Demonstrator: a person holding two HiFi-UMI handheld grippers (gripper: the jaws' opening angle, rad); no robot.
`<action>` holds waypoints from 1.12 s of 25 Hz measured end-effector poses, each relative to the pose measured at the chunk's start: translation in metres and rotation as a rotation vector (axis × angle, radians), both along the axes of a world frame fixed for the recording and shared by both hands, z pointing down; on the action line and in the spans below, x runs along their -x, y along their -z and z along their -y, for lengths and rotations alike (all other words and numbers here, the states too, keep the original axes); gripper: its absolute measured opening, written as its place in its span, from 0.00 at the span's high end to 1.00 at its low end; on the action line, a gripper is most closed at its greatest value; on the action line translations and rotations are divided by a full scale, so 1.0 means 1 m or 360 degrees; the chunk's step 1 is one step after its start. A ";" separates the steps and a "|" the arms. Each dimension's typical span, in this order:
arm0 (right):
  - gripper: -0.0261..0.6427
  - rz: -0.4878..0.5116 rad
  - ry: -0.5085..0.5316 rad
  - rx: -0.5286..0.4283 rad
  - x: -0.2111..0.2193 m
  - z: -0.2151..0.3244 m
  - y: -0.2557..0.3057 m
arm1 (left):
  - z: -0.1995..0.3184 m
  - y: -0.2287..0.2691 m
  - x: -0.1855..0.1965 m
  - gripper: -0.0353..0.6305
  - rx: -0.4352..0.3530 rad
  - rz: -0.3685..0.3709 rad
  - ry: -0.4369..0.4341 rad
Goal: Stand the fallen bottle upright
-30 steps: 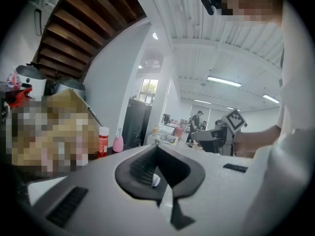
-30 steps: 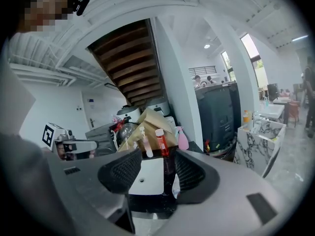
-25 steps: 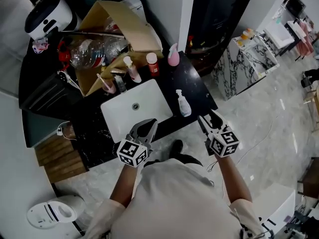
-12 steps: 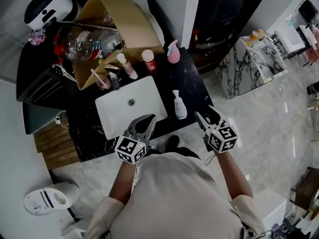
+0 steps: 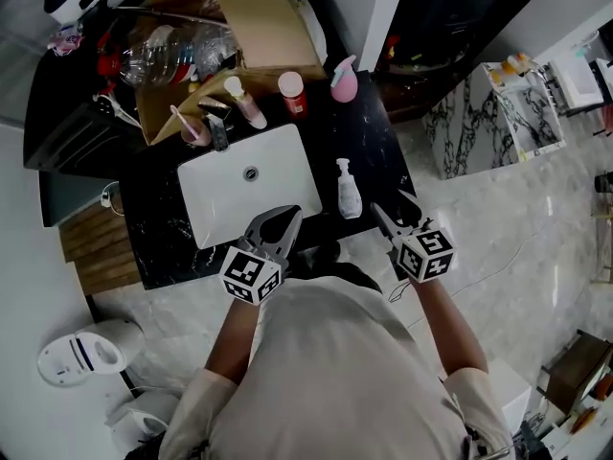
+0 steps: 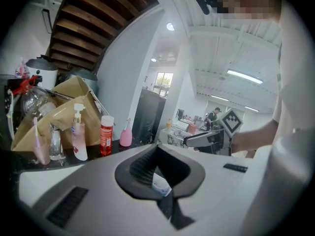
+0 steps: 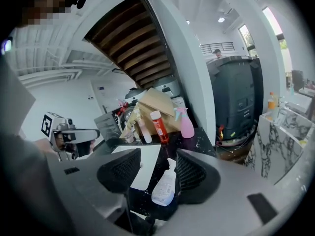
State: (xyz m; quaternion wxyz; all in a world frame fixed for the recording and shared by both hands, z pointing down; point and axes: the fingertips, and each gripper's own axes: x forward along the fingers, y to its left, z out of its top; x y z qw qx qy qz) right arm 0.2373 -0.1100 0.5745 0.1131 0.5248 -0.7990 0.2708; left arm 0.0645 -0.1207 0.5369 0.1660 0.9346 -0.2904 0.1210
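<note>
The fallen bottle (image 5: 349,189) lies on its side on the black surface (image 5: 381,147), just beside the white sink (image 5: 225,209). Our right hand-held gripper (image 7: 158,170) is wide. Its jaws have just been opening, and we see the bottle between them but not touched. Our left hand-held gripper (image 6: 167,194) has its tips together and holds nothing, near the sink's front edge.
</note>
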 end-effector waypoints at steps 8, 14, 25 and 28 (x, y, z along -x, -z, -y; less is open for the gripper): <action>0.61 -0.0066 0.0069 0.0141 0.020 0.018 -0.026 | 0.018 -0.014 0.016 0.94 0.0048 0.0004 -0.0016; 0.58 -0.0123 0.0112 0.0287 0.037 0.029 -0.057 | 0.041 -0.025 0.035 0.94 0.0068 0.0021 -0.0052; 0.56 -0.0214 0.0165 0.0606 0.054 0.041 -0.130 | 0.052 -0.059 0.051 0.94 0.0151 0.0021 -0.0099; 0.55 -0.0234 0.0174 0.0687 0.057 0.044 -0.146 | 0.055 -0.065 0.058 0.94 0.0171 0.0016 -0.0093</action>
